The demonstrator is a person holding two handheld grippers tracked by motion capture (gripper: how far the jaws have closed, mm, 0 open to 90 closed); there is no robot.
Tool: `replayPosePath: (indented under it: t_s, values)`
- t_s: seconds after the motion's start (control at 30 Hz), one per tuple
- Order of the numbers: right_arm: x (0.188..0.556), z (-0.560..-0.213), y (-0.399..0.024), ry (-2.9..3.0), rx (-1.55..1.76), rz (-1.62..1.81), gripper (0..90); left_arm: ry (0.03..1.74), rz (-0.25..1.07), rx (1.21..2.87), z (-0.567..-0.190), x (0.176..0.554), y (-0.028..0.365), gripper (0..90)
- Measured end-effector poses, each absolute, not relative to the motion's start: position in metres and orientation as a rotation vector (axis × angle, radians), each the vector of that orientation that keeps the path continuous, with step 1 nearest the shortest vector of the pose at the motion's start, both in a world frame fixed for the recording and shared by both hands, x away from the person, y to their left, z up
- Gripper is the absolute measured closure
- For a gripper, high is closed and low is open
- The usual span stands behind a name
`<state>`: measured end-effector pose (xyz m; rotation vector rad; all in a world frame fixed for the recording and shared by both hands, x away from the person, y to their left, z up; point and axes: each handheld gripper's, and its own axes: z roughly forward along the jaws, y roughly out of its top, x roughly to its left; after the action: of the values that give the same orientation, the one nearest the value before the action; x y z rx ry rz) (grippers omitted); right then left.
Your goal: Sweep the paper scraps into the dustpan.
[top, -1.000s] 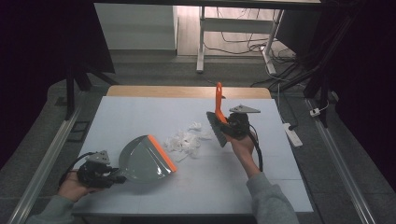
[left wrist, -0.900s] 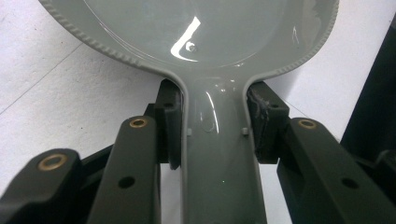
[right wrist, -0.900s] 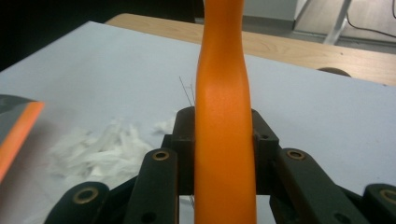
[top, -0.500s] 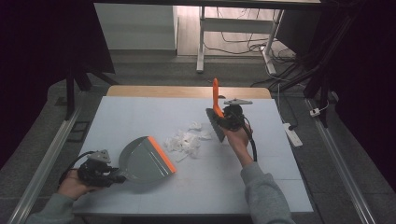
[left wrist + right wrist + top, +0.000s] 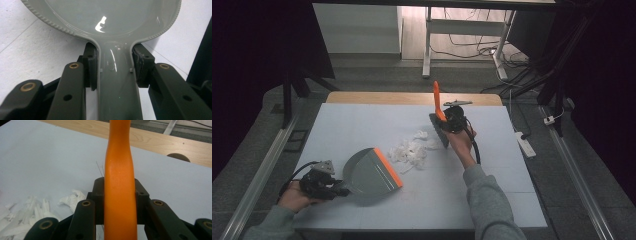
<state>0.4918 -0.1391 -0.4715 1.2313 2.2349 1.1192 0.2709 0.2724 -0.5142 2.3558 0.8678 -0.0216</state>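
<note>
Your left gripper (image 5: 329,186) clamps the grey dustpan (image 5: 371,171) by its handle, just beside the paper scraps (image 5: 412,150). Your right gripper (image 5: 452,121) grips the orange-handled brush (image 5: 438,107) tight, bristles down just past those scraps.

Paper scraps (image 5: 412,150) lie between dustpan (image 5: 369,172) and brush (image 5: 439,117) on table (image 5: 362,120).

We see a big table (image 5: 362,125) with a pale blue top and a light wood edge at the far side. The floor (image 5: 372,70) around it is dark grey. Behind it stands a white table leg (image 5: 427,45) with black cables (image 5: 472,45) nearby. A white power strip (image 5: 525,144) lies on the floor. The sides of the room are very dark.
</note>
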Motion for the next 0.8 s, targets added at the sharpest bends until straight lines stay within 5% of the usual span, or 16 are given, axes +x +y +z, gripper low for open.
replayPosePath:
  t_s: [0.8]
  values:
    - [0.492,-0.484,-0.097,2.341,1.154,1.076,69.8,0.861,-0.064,2.359,-0.521,0.284,0.256,61.5]
